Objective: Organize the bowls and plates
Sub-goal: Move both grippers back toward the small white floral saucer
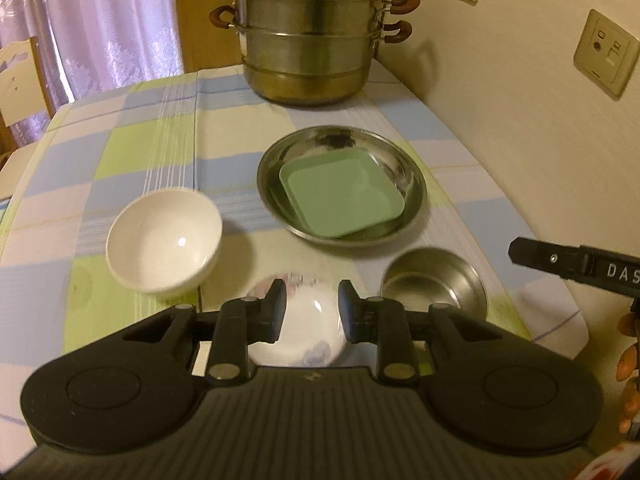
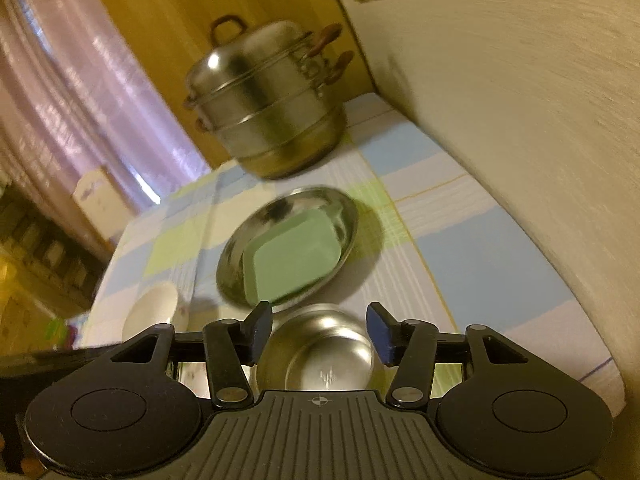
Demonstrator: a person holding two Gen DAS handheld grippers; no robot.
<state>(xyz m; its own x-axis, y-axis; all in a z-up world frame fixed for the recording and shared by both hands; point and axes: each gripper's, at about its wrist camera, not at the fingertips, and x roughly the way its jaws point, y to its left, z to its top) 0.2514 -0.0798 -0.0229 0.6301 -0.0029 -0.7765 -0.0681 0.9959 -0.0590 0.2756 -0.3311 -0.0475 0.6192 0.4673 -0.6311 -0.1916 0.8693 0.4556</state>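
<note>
A green square plate [image 1: 340, 196] [image 2: 296, 264] lies inside a round steel plate [image 1: 412, 200] [image 2: 230, 276] in the middle of the checked tablecloth. A plain white bowl [image 1: 164, 240] [image 2: 152, 312] stands to its left. My left gripper [image 1: 313, 300] hangs open over a white bowl with a purple pattern [image 1: 308, 340], its pads clear of the bowl. My right gripper [image 2: 319, 316] stands open above a small steel bowl [image 2: 316, 360] [image 1: 436, 284], nothing between its fingers. One black finger [image 1: 560, 268] of it shows at the right edge of the left wrist view.
A tall steel steamer pot [image 1: 312, 32] [image 2: 268, 120] stands at the table's far end. The wall with sockets [image 1: 604, 52] runs close along the right side. Purple curtains [image 1: 100, 20] and a pale chair [image 1: 18, 76] are beyond the left edge.
</note>
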